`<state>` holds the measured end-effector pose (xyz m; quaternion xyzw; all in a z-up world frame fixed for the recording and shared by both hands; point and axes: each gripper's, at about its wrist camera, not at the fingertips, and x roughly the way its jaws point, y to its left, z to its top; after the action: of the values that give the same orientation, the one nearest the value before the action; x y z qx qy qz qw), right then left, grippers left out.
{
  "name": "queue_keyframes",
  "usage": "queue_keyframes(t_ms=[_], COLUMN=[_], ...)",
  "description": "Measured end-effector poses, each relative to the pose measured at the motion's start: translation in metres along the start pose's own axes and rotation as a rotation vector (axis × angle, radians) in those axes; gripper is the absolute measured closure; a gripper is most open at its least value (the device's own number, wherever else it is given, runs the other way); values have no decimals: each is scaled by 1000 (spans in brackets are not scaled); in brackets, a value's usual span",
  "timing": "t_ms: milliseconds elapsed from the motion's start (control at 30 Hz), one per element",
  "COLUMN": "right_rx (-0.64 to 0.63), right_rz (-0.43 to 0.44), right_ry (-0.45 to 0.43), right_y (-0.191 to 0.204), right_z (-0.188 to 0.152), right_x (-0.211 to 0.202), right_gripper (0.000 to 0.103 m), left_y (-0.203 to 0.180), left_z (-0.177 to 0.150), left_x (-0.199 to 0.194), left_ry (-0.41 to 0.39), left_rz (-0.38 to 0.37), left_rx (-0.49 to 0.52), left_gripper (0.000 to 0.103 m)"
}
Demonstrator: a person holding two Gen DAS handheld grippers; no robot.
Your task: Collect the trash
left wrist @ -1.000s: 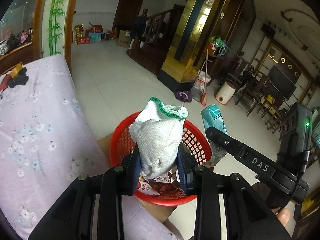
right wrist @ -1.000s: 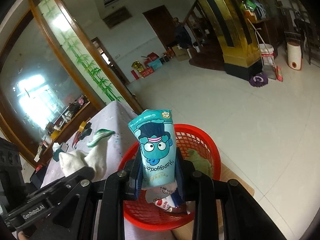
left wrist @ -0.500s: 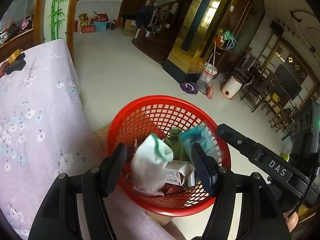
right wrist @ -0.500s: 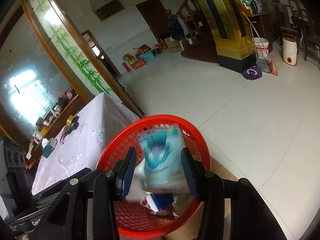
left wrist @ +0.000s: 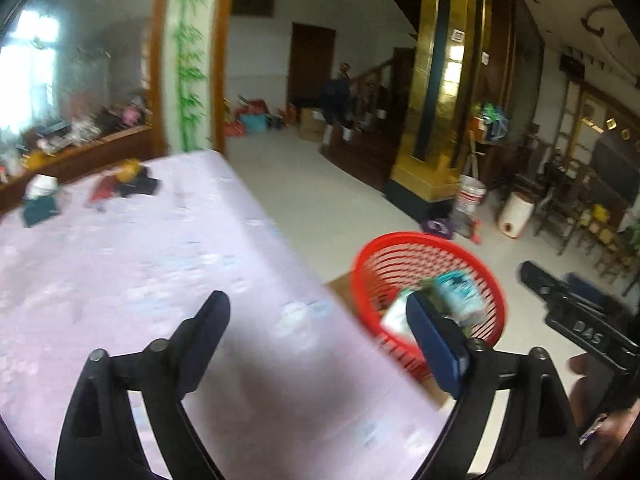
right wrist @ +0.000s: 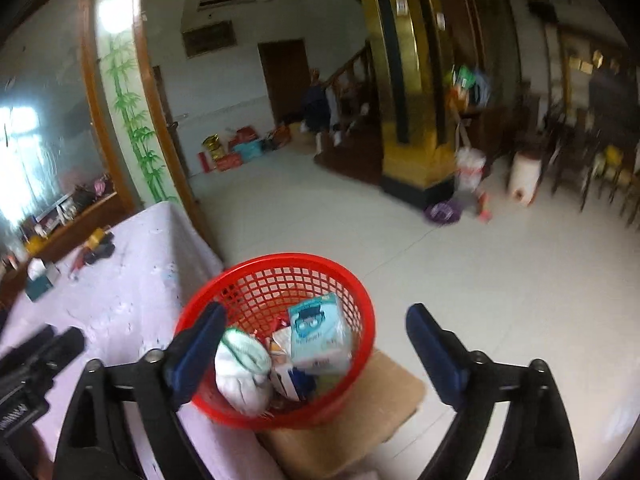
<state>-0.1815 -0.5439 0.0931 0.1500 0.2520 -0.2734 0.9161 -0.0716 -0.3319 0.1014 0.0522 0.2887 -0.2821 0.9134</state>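
Both grippers spread wide, holding nothing

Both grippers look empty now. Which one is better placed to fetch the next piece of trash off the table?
Left, probably. The left gripper is open above the purple table, facing the clutter at its far end. The right gripper, also open, hangs over the red basket.

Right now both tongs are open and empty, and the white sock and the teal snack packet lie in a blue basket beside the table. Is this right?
Not quite: the basket is red, not blue, as the right wrist view shows. The rest holds: the left tongs and the right tongs are open and empty, and the white sock and the teal snack packet lie in it, beside the table.
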Motion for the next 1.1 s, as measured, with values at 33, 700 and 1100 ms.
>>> queue_keyframes(t_ms=[33,700,1100], right_rx=[-20,-129,-138], right_rz=[-35,-15,-3], right_ry=[-29,-46,-36], right_y=[6,57,66], right_z=[-9,-85,-89], right_x=[-11,-59,-56], right_gripper=[0,0,0], left_y=[7,40,43], left_z=[-11,-93,-100], left_x=[-11,-73,-62], left_ry=[-8,27,75], left_rz=[24,224,324], left_rx=[5,-56,-45], left_gripper=[12,6,6])
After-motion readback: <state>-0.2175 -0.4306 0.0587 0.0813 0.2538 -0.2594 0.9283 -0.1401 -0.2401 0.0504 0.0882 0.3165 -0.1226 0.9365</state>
